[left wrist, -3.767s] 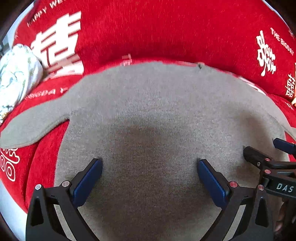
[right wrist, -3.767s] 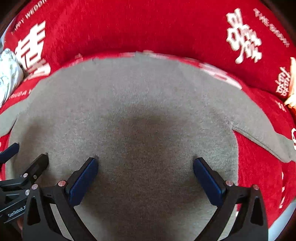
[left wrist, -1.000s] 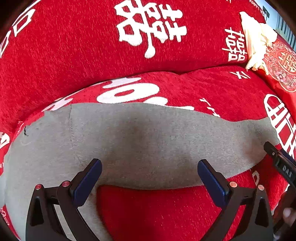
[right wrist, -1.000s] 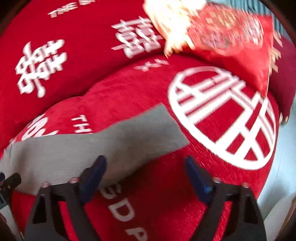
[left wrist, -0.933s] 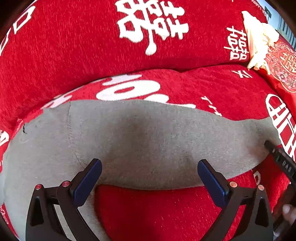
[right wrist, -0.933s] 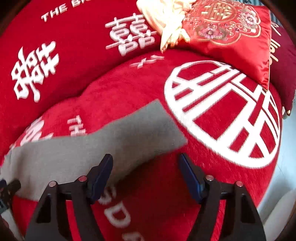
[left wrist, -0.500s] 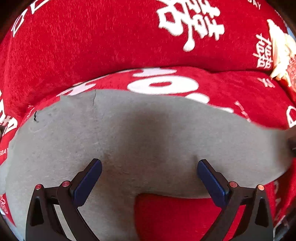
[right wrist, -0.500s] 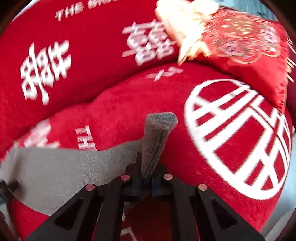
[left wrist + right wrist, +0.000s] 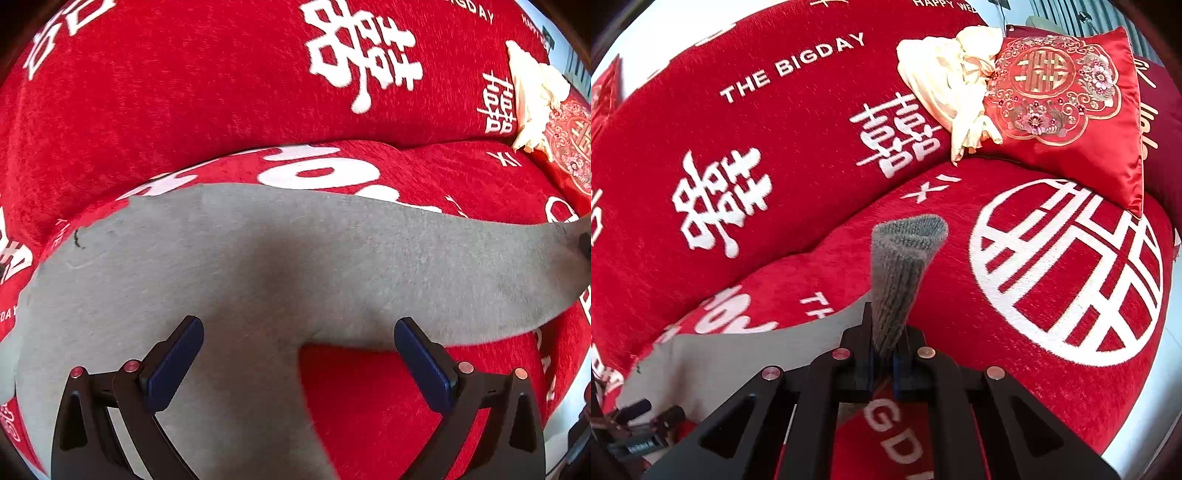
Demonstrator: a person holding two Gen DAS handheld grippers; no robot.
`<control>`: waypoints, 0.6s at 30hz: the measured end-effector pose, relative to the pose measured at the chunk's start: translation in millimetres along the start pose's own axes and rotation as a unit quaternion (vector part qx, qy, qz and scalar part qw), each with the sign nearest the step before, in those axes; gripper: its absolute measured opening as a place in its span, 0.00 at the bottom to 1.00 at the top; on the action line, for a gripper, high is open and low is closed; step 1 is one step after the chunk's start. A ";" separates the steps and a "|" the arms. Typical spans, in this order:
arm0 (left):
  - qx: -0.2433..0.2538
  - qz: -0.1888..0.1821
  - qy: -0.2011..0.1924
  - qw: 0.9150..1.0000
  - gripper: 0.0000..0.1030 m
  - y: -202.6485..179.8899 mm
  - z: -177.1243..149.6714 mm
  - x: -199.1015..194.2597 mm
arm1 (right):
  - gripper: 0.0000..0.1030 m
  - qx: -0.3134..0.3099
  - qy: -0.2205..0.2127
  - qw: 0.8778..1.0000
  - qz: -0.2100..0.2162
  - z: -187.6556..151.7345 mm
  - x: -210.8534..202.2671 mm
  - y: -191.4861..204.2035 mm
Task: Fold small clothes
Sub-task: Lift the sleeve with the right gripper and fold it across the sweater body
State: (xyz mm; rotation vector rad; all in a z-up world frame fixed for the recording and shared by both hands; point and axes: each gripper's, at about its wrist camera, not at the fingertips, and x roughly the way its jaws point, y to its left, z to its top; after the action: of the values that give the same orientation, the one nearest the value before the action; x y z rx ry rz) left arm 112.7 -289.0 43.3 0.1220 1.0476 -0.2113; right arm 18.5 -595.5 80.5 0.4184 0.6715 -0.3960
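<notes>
The left tongs (image 9: 298, 360) stand spread wide, their blue pads (image 9: 173, 363) gripping nothing, angled steeply downward. The right tongs (image 9: 882, 363) are clamped tight, angled downward less steeply.

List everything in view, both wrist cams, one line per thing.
grey sweater: 1, grey knit, spread flat on the seat.
sleeve cuff: 1, grey ribbed, lifted off the seat, pinched in the right gripper.
sofa cover: 1, red with white characters and lettering, over seat and backrest.
embroidered cushion: 1, red satin with gold and floral embroidery, far right on the sofa.
cream cloth: 1, cream, bunched against the cushion's left side.
left gripper: 1, black with blue pads, jaws open above the sweater.
right gripper: 1, black, jaws shut on the cuff.
</notes>
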 end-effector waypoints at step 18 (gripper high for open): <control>-0.079 -0.019 -0.021 0.996 1.00 111.5 -44.0 -34.1 | 0.07 0.030 0.015 0.997 0.064 4.4 -36.9 76.4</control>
State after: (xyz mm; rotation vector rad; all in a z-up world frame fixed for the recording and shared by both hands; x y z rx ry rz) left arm 84.8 -167.8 51.0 -0.0450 1.0218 -0.1647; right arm 30.8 -525.2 126.5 0.5226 0.6594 -0.2888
